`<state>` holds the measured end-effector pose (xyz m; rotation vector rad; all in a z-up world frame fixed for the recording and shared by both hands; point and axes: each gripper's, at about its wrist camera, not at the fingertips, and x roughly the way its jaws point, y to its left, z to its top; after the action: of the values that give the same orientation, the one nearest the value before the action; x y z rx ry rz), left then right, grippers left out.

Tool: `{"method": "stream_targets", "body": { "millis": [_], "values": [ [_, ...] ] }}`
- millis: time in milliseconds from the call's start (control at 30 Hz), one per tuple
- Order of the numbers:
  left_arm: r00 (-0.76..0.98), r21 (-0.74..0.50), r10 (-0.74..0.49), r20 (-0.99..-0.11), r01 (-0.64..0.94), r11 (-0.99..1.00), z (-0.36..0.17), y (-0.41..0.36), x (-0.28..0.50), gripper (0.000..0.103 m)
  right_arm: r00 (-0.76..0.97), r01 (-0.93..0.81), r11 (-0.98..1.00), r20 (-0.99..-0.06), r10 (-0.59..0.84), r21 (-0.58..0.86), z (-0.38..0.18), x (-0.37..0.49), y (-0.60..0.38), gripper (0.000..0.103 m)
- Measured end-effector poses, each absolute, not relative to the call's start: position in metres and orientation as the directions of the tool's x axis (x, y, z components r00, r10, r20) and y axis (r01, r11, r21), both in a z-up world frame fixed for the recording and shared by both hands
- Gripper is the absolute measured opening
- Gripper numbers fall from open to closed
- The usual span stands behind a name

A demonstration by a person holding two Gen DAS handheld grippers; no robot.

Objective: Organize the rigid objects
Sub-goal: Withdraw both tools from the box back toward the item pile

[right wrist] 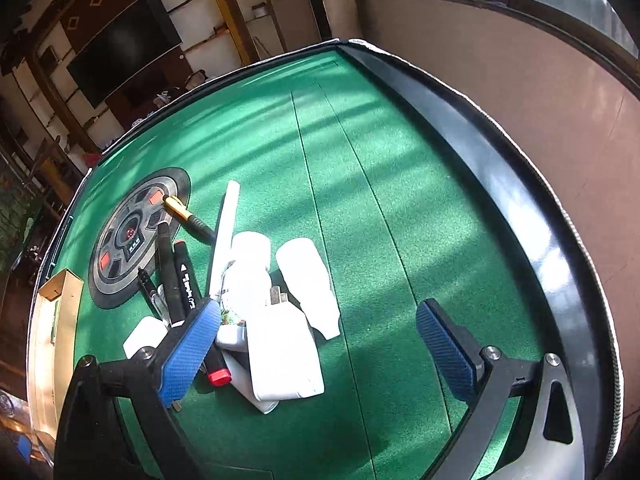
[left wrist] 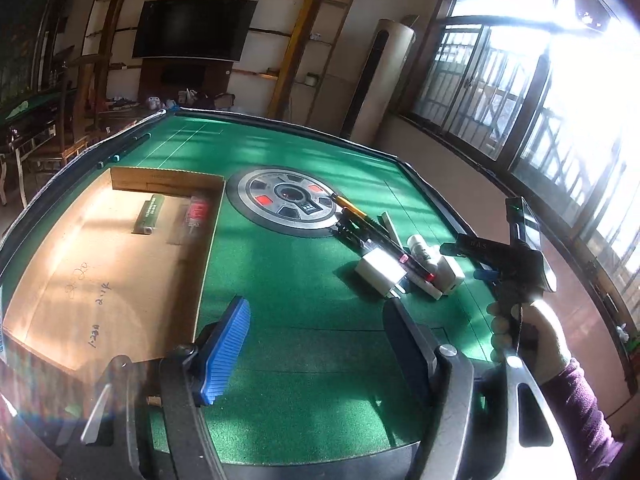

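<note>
Right now my right hand-held gripper (right wrist: 320, 344) hangs over the heap with its jaws wide apart and nothing between the blue pads (right wrist: 192, 350); the left pad overlaps the near edge of the pile in my view, though I cannot tell whether it touches. My left hand-held gripper (left wrist: 316, 344) is also apart and empty, poised above bare felt between the cardboard tray (left wrist: 100, 280) and the heap.

Outward from the right jaws, the white charger block (right wrist: 286, 354) lies closest, on top of other white pieces. I judge it light, hard and smooth, so likely to slip; I would take it across its two broad flat faces, away from the metal prongs at its far end. Beside it sits a white bottle (right wrist: 308, 284) on its side, rounded and liable to roll, best pinched mid-body. A second, smaller white block (right wrist: 142, 338) lies to the left, partly behind my pad.

Further out, the black markers (right wrist: 180, 280) and a thin pen (right wrist: 146, 284) lie side by side, one marker ending in a red cap (right wrist: 219, 377). They look stiff and light; I would grip across the barrel near the middle. A gold-and-black pen (right wrist: 188, 216) rests partly on the round centre disc (right wrist: 132, 236) of the table (right wrist: 400, 200), and a long white stick (right wrist: 226, 232) leans across the pile.

Inside the tray, a green tube (left wrist: 150, 214) and a red-labelled item (left wrist: 197, 216) are already lying flat.
</note>
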<state>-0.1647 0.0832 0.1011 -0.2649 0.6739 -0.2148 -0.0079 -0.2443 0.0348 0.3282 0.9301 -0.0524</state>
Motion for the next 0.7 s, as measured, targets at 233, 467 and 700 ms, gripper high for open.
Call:
{"method": "stream_targets", "body": {
  "millis": [233, 467, 700],
  "values": [
    [0.769, -0.322, -0.282, -0.573, 0.105, 0.941, 0.102, 0.086, -0.164, 0.072, 0.542, 0.034, 0.948, -0.803, 0.249, 0.317, 0.017, -0.011, -0.192, 0.099],
    [0.768, -0.341, -0.293, -0.569, 0.104, 0.934, 0.099, 0.089, -0.164, 0.072, 0.493, -0.16, 0.948, -0.81, 0.318, 0.274, 0.014, -0.037, -0.122, 0.099],
    [0.76, -0.346, -0.31, -0.571, 0.12, 0.931, 0.098, 0.092, -0.165, 0.072, 0.58, -0.199, 0.971, -0.782, 0.227, 0.134, 0.044, -0.071, -0.114, 0.099]
  ]
}}
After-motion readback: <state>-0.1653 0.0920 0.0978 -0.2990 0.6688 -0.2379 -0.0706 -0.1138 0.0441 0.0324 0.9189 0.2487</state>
